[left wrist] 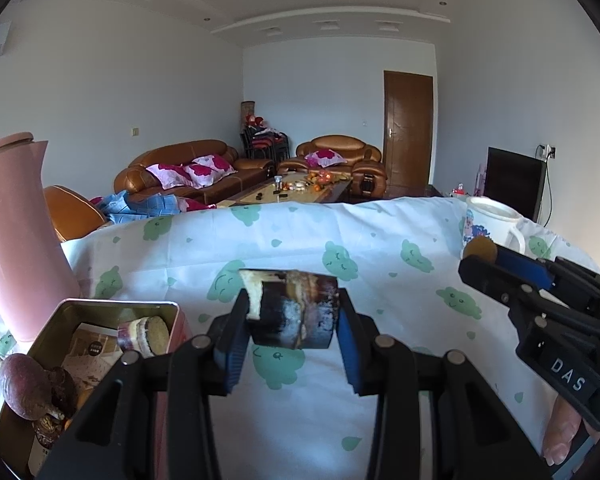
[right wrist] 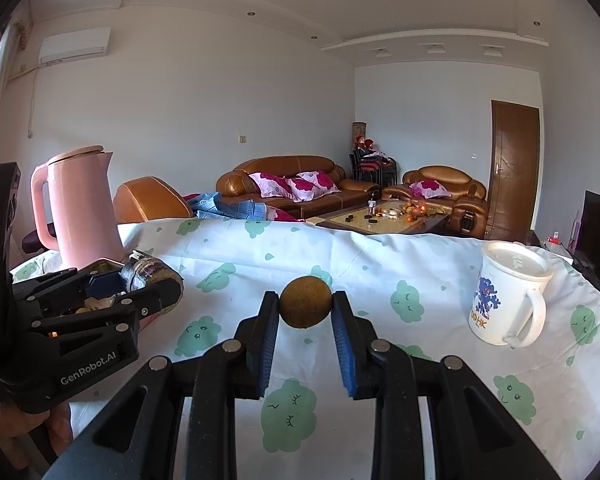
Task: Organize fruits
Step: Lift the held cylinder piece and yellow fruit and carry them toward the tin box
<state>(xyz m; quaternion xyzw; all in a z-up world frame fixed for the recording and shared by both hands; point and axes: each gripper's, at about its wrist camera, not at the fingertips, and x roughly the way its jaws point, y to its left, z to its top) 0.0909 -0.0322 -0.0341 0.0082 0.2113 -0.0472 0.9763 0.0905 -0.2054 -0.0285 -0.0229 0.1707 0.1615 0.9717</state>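
Note:
My left gripper [left wrist: 294,312] is shut on a dark, short cylinder-shaped piece [left wrist: 296,310] with a pale cut end, held above the cloth; the same piece [right wrist: 150,276] shows at the left of the right wrist view. My right gripper [right wrist: 306,308] is shut on a small round brown fruit [right wrist: 306,307], also lifted off the cloth; that fruit [left wrist: 480,250] appears at the right of the left wrist view. An open metal tin [left wrist: 40,344] at lower left holds a similar cut piece [left wrist: 148,334], a brown mushroom-like item [left wrist: 28,386] and paper.
A pink kettle [right wrist: 82,204] stands at the left, behind the tin. A white lidded mug [right wrist: 508,292] stands at the right. The table wears a white cloth with green prints [right wrist: 380,272]. Sofas and a coffee table [right wrist: 380,216] lie beyond the far edge.

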